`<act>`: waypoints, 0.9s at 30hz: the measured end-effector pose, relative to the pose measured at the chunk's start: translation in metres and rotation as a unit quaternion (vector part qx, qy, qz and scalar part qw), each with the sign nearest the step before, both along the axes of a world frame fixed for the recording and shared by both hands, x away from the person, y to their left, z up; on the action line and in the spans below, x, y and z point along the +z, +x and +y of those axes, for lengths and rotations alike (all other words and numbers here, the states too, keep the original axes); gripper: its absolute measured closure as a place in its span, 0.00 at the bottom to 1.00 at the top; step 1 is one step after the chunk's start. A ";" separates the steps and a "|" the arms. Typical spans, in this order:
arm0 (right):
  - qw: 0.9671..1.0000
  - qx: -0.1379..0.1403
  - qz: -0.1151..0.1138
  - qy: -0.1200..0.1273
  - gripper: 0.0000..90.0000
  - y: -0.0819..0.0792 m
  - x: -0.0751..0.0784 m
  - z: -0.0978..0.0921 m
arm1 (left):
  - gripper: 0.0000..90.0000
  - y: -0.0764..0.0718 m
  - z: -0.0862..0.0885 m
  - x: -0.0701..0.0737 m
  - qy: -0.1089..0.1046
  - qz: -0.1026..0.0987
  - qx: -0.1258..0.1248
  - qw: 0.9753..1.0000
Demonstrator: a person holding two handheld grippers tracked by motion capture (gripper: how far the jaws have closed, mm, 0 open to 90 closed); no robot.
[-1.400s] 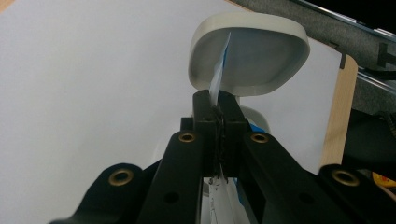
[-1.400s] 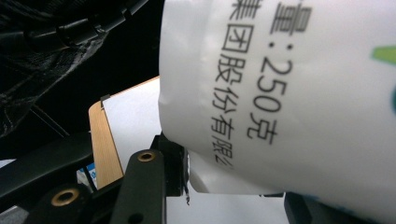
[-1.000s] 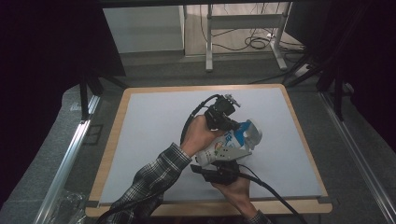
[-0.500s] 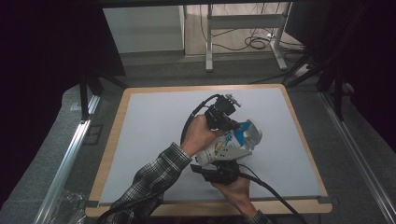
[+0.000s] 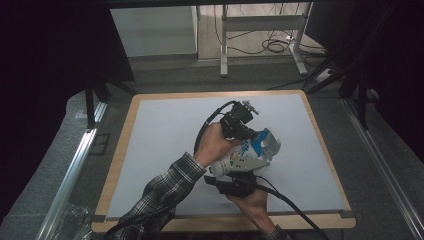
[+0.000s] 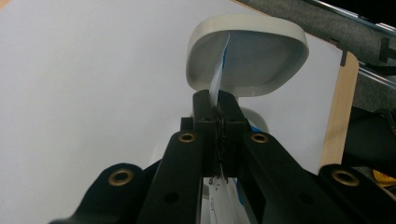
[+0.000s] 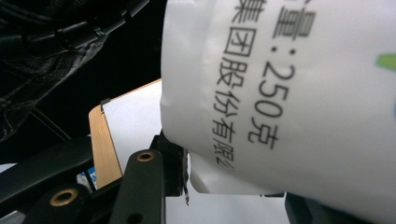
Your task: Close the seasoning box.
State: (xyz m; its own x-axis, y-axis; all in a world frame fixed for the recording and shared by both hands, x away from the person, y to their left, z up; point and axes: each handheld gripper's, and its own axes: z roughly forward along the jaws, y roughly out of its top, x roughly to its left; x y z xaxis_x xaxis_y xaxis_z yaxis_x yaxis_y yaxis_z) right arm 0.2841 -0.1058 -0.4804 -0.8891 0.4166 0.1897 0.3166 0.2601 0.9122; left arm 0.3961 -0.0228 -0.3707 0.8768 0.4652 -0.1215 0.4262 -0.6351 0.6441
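Observation:
A white and blue printed bag [image 5: 243, 156] is held tilted between both grippers above the white mat. My left gripper [image 5: 246, 131] is shut on the bag's upper edge [image 6: 218, 79], which points into a white bowl [image 6: 261, 60]. In the high view the bowl [image 5: 270, 142] sits just right of the bag. My right gripper [image 5: 234, 184] holds the bag's lower end from the near side. In the right gripper view the bag [image 7: 303, 93] hangs close, with its bottom corner between the jaws of my right gripper [image 7: 233, 186]. The bag's contents are hidden.
The white mat [image 5: 165, 140] covers a wood-edged table [image 5: 116, 165]. Black cables trail from both grippers. A plaid sleeve [image 5: 160, 195] crosses the near left of the mat. Metal rails [image 5: 75, 165] run along both sides of the table.

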 end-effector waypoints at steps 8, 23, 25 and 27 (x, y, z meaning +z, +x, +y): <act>1.000 -0.001 0.000 0.001 0.68 0.000 0.000 0.001 | 0.99 0.000 0.000 0.000 0.000 0.001 0.001 1.000; 1.000 -0.001 0.002 0.002 0.68 0.001 0.000 0.001 | 0.99 0.001 -0.001 0.001 0.002 0.002 0.002 1.000; 1.000 -0.001 0.001 0.002 0.68 0.001 0.000 0.001 | 0.99 0.001 -0.001 0.001 0.002 0.002 0.001 1.000; 1.000 -0.001 0.001 0.002 0.68 0.001 0.000 0.001 | 0.99 0.001 -0.001 0.001 0.003 0.002 0.000 1.000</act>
State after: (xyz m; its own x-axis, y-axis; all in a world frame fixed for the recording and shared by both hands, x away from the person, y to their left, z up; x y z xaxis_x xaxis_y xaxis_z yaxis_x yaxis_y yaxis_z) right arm 0.2851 -0.1051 -0.4799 -0.8875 0.4179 0.1943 0.3198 0.2548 0.9126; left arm 0.3971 -0.0240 -0.3700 0.8762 0.4663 -0.1220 0.4289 -0.6388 0.6388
